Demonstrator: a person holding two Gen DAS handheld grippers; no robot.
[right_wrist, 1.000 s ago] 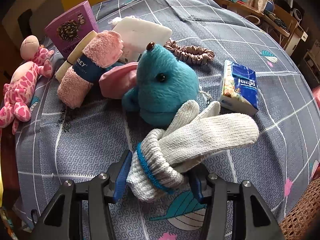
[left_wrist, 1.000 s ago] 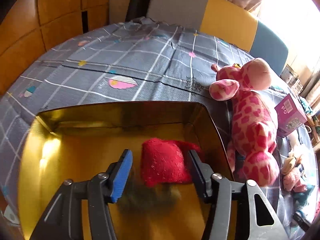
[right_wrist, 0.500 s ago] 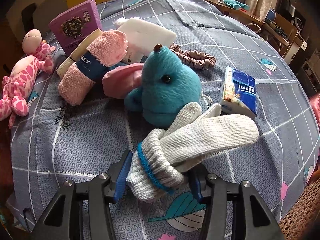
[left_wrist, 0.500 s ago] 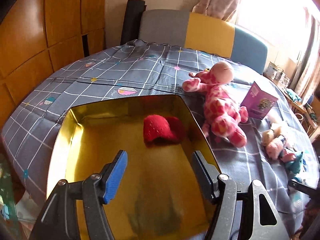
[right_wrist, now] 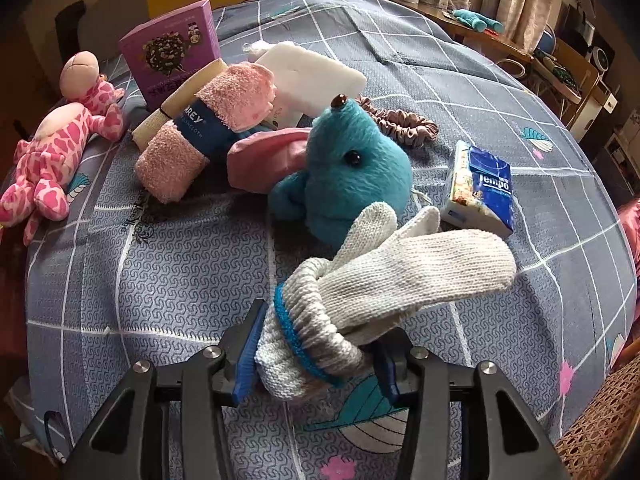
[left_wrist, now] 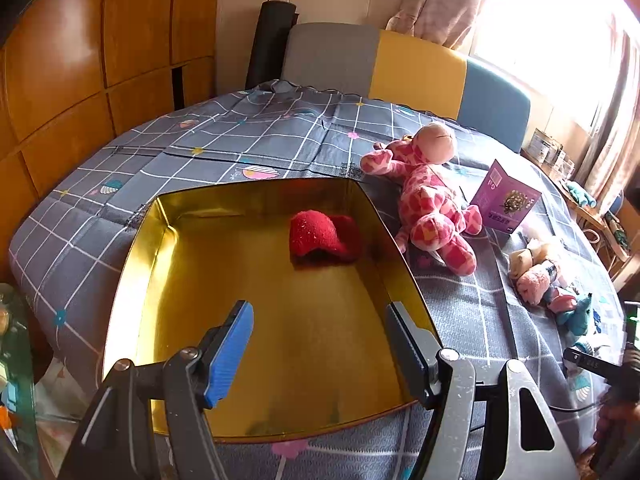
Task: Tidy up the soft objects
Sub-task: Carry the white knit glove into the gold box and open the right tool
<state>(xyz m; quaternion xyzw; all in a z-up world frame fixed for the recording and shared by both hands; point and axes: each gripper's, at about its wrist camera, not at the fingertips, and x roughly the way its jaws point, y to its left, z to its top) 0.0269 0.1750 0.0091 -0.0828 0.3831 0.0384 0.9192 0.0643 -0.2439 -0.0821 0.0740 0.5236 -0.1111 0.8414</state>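
A gold tin box [left_wrist: 132, 248] stands on the grey checked tablecloth with a red soft object [left_wrist: 320, 238] at its far right. My left gripper [left_wrist: 320, 344] is open and empty above the box's near part. My right gripper [right_wrist: 316, 356] is shut on the cuff of a white knit glove [right_wrist: 400, 272], held just above the cloth. A teal plush [right_wrist: 348, 172], a rolled pink towel [right_wrist: 208, 128] and a pink spotted giraffe plush [right_wrist: 52, 152] lie beyond it; the giraffe [left_wrist: 432, 208] lies right of the box.
A purple carton [right_wrist: 172, 48], a white sponge block [right_wrist: 312, 80], a scrunchie [right_wrist: 404, 124] and a Tempo tissue pack [right_wrist: 480, 184] lie on the table. Chairs [left_wrist: 416, 64] stand behind it. A wicker edge [right_wrist: 600, 424] is at lower right.
My left gripper has pulled back and up from the red object, which stays in the box. My right gripper has lifted the glove slightly and drawn back.
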